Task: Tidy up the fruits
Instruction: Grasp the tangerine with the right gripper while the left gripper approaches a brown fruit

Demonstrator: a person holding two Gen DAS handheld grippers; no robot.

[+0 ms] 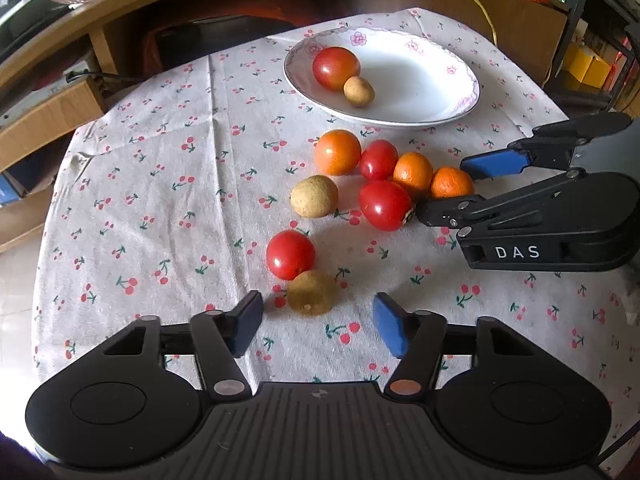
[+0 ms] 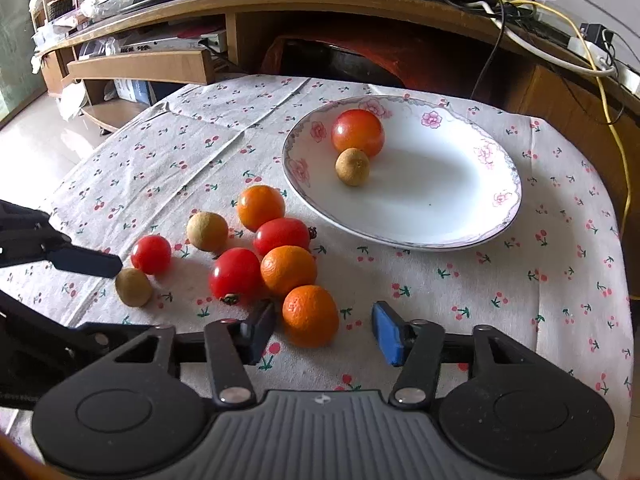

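Mostly loose fruit on the counter (image 1: 168,184), both claws wide and empty.

Left wrist view: left claw (image 1: 318,322) gapes around a longan (image 1: 313,293); right claw (image 1: 460,184) brackets a mandarin (image 1: 451,182), partly hiding it. Right wrist view: right claw (image 2: 324,330) wide, mandarin (image 2: 310,315) between its fingers; left claw's lower finger is cut off; plate (image 2: 460,216) holds tomato and longan.

My left wrist camera looks forward and down from low over the near edge of the tablecloth (image 1: 160,184), close to the fruits. My right wrist camera looks from the right side, also low and near. Both views share the plate (image 1: 440,60) (image 2: 480,152) far behind and the loose fruits.
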